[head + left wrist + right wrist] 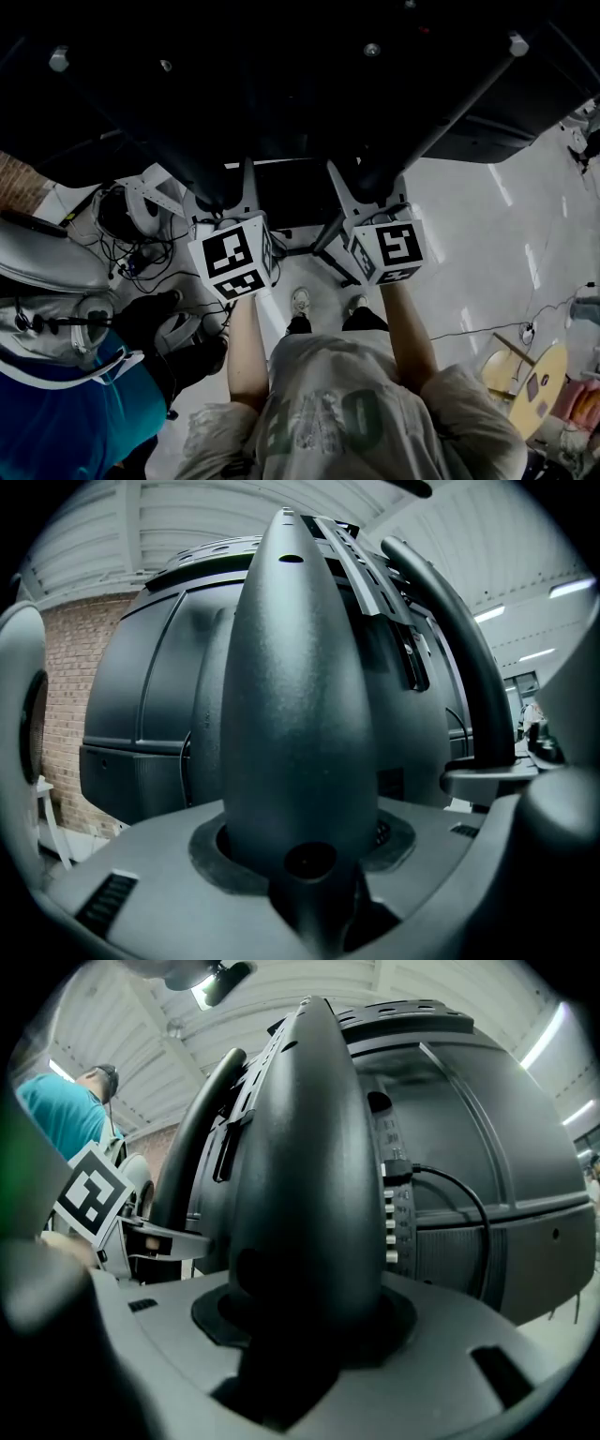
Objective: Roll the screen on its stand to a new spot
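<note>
The screen shows as a big dark back across the top of the head view, carried on two dark stand posts. My left gripper has its white fingers hugging the left post, which fills the middle of the left gripper view above a grey shelf. My right gripper is closed the same way round the right post, with the screen's back and a plugged-in cable behind it. Both grippers point level at the stand.
A person in a teal shirt stands close at the left, beside loose cables on the floor. The stand's base lies just ahead of my shoes. A round wooden table is at the lower right. A brick wall is behind the screen.
</note>
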`<state>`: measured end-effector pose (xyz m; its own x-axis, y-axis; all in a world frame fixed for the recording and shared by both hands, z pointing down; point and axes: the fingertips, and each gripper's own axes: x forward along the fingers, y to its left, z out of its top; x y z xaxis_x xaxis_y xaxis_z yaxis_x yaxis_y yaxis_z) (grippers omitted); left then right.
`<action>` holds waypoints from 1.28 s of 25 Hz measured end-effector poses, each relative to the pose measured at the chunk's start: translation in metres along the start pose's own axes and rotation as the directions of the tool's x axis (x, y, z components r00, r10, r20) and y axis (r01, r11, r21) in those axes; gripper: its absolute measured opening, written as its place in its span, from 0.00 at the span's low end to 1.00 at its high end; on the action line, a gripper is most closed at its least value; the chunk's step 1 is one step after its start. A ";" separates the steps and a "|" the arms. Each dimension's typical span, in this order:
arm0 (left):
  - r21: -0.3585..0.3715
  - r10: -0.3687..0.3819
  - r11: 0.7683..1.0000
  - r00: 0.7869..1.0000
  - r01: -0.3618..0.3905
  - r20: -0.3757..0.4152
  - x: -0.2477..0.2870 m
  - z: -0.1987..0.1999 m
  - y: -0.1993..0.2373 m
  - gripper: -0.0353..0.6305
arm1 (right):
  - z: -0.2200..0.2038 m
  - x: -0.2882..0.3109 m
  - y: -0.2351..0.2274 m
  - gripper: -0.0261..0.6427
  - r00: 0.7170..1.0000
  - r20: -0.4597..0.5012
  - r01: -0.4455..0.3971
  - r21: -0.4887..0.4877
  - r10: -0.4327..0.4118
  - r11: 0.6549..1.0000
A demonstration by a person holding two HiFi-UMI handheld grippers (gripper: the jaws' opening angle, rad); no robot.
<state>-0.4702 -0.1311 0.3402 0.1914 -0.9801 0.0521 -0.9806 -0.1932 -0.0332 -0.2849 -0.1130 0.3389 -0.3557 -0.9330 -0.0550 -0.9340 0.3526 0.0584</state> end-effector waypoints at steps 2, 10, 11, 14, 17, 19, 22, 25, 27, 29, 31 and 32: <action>0.000 0.015 1.000 1.000 -0.015 0.004 0.005 0.001 -0.011 0.38 | -0.001 0.002 -0.014 0.36 1.000 0.005 -0.019 0.002 0.019 1.000; -0.011 0.077 0.997 0.997 -0.076 0.028 0.018 0.006 -0.088 0.38 | -0.005 -0.013 -0.091 0.36 0.995 0.012 -0.099 0.009 0.099 0.995; -0.012 0.084 0.996 0.996 -0.084 0.032 0.022 0.007 -0.100 0.38 | -0.005 -0.014 -0.104 0.36 0.994 0.014 -0.109 0.009 0.109 0.994; -0.013 0.105 0.994 0.993 -0.104 0.046 0.027 0.009 -0.137 0.38 | -0.007 -0.024 -0.139 0.36 0.991 0.013 -0.137 0.014 0.137 0.991; -0.017 0.105 0.994 0.992 -0.104 0.063 0.036 0.009 -0.168 0.38 | -0.011 -0.027 -0.171 0.36 0.987 0.014 -0.158 0.011 0.158 0.987; -0.018 0.101 0.995 0.994 -0.100 0.052 0.053 0.007 -0.194 0.38 | -0.017 -0.024 -0.200 0.36 0.985 0.011 -0.170 0.020 0.170 0.985; -0.007 0.100 0.995 0.995 -0.100 0.007 0.095 0.001 -0.244 0.38 | -0.034 -0.013 -0.264 0.36 0.983 -0.013 -0.180 0.052 0.181 0.982; -0.003 0.099 0.995 0.995 -0.099 -0.008 0.125 -0.005 -0.277 0.38 | -0.047 -0.003 -0.306 0.36 0.980 -0.013 -0.199 0.066 0.200 0.978; -0.006 0.087 0.996 0.996 -0.087 -0.007 0.135 -0.008 -0.292 0.38 | -0.051 -0.001 -0.322 0.36 0.977 -0.004 -0.212 0.066 0.212 0.975; -0.009 0.070 0.997 0.998 -0.070 -0.002 0.146 -0.007 -0.311 0.38 | -0.052 0.000 -0.343 0.36 0.976 0.004 -0.217 0.065 0.217 0.974; -0.011 0.066 0.998 0.998 -0.066 0.005 0.157 -0.006 -0.333 0.38 | -0.053 0.000 -0.368 0.36 0.975 0.005 -0.220 0.067 0.220 0.973; -0.011 0.069 0.998 0.998 -0.069 0.008 0.163 -0.006 -0.343 0.38 | -0.055 0.000 -0.379 0.36 0.975 0.004 -0.224 0.069 0.224 0.972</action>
<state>-0.1033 -0.2245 0.3660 0.1234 -0.9915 0.0421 -0.9919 -0.1246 -0.0255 0.0709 -0.2506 0.3714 -0.5562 -0.8298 -0.0445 -0.8307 0.5568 0.0008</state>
